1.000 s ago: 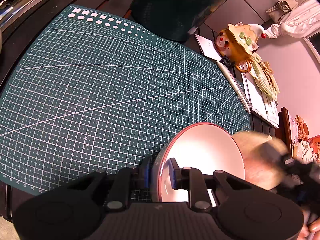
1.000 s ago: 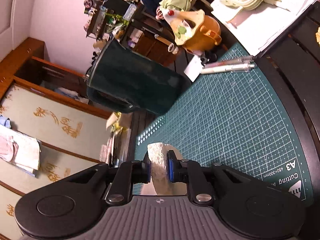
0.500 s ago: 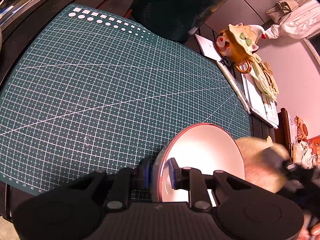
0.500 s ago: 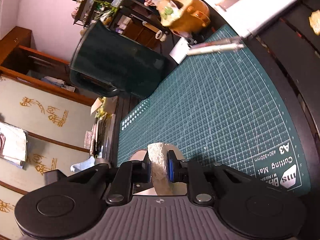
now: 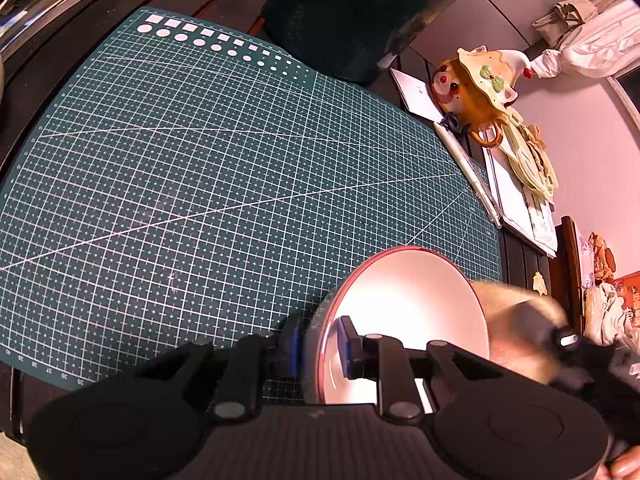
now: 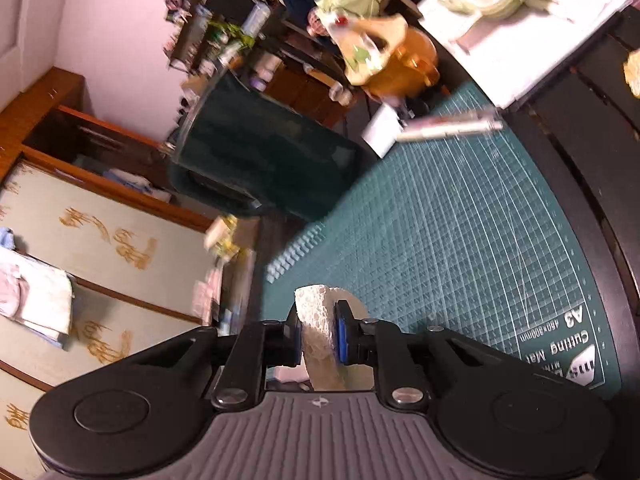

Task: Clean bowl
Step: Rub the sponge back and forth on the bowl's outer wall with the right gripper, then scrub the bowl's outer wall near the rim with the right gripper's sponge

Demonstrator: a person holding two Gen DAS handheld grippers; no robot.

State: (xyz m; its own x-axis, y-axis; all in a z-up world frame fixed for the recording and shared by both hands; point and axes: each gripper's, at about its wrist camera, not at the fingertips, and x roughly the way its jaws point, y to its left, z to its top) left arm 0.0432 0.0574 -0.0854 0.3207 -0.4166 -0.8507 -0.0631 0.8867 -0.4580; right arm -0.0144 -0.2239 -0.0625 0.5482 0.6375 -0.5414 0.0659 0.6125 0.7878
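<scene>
My left gripper (image 5: pixel 318 346) is shut on the rim of a white bowl (image 5: pixel 408 300) with a red edge, held tilted above the green cutting mat (image 5: pixel 200 160). My right gripper (image 6: pixel 316 338) is shut on a pale round sponge (image 6: pixel 318 336). In the left wrist view the sponge (image 5: pixel 516 320) is blurred and sits at the bowl's right rim, with the right gripper's black body behind it. In the right wrist view a sliver of the bowl's rim (image 6: pixel 354 298) shows behind the sponge.
A dark green container (image 5: pixel 340 12) stands at the mat's far edge, also in the right wrist view (image 6: pixel 260 160). An orange plush toy (image 5: pixel 476 84), pens (image 5: pixel 468 172) and papers (image 5: pixel 516 196) lie past the mat's right side. Dark table (image 6: pixel 592 128) surrounds the mat.
The sponge has moved back and forth along the bowl's right rim. The right wrist view swung and is now motion-blurred. The left gripper and bowl have stayed put.
</scene>
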